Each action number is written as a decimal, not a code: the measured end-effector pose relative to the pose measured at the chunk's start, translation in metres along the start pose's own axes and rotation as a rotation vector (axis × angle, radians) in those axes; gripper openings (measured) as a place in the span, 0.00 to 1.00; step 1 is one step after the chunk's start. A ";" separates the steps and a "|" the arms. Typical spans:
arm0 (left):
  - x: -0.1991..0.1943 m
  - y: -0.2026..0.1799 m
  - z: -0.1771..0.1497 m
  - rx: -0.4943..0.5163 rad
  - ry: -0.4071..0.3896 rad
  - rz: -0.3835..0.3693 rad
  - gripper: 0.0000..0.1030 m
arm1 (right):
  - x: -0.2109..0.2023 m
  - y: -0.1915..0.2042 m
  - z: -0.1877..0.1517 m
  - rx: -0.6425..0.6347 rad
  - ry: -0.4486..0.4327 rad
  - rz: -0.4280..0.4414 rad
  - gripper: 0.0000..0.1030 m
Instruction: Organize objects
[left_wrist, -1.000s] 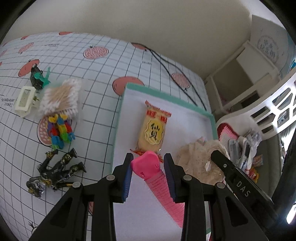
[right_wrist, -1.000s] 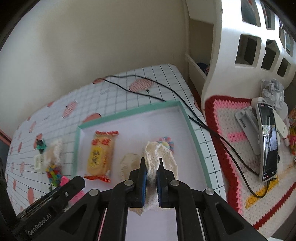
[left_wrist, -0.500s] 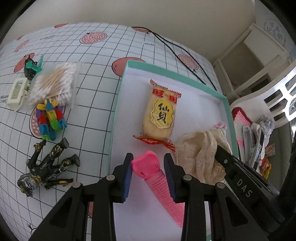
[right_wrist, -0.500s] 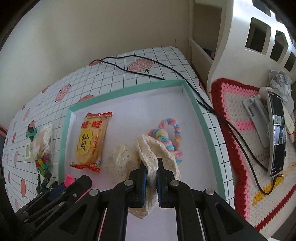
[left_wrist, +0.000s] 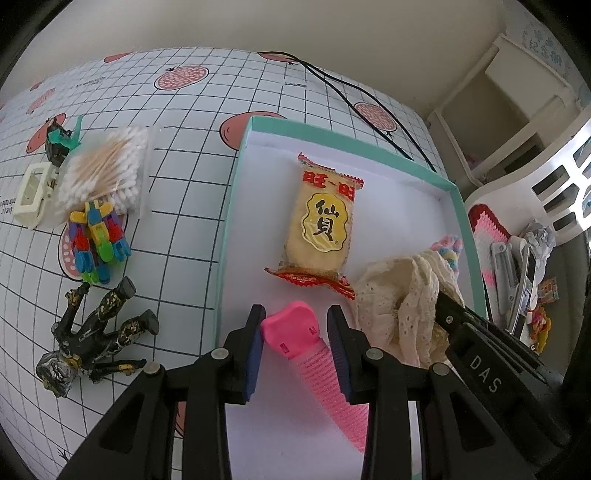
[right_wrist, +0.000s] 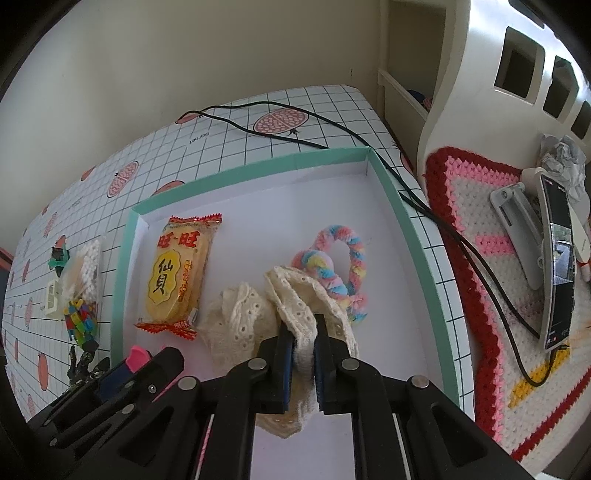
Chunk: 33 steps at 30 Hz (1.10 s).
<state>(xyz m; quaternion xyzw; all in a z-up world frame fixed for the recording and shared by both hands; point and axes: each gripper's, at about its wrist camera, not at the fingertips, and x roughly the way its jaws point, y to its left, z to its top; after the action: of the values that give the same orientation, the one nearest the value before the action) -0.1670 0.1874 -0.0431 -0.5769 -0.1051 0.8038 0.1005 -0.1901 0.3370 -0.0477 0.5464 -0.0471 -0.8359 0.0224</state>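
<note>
Gridded tablecloth (left_wrist: 192, 122) printed with pink fruit covered the table, and a teal-rimmed tray (left_wrist: 231, 236) lay on it beside a wall. Inside the tray were a snack packet (left_wrist: 321, 225), a pastel braided ring (right_wrist: 340, 266), a lace cloth (right_wrist: 258, 317) and a pink comb (left_wrist: 314, 354).

Left gripper (left_wrist: 295, 328) — jaws apart, straddling the comb's rounded head; the left pad appeared to touch it, the right stood clear. Whether the comb rested on the tray floor or hung from that contact could not be told from this view. Its ribbed plastic was judged stiff, light and somewhat slippery; a hold across the broad head, rather than the toothed length, would probably seat best.

Right gripper (right_wrist: 303, 332) — jaws closed on a fold of the lace cloth, over the tray and just beside the ring. Soft, limp and nearly weightless by the look of it, the cloth would drape from any pinch; its open eyelets might snag on a neighbour, so a bunched fold seemed the safer place to hold it.

Left of the tray, on the tablecloth, waited a cotton-swab pack (left_wrist: 105, 168), a coloured block toy (left_wrist: 98, 240), a dark figurine (left_wrist: 96, 339), a white clip (left_wrist: 31, 194) and a small green piece (left_wrist: 64, 138) — all still unsorted.
</note>
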 end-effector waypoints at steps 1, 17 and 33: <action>0.000 0.000 0.000 0.000 0.001 0.000 0.34 | 0.000 0.000 0.000 0.001 0.000 0.000 0.11; -0.013 -0.001 0.005 0.012 -0.003 -0.017 0.46 | -0.002 -0.002 0.003 0.019 0.006 -0.004 0.15; -0.027 0.011 0.019 0.006 -0.046 -0.003 0.49 | -0.012 -0.011 0.006 0.058 -0.007 -0.007 0.38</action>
<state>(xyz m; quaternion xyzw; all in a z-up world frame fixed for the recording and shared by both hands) -0.1769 0.1680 -0.0154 -0.5578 -0.1057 0.8170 0.1008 -0.1911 0.3496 -0.0355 0.5439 -0.0693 -0.8363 0.0035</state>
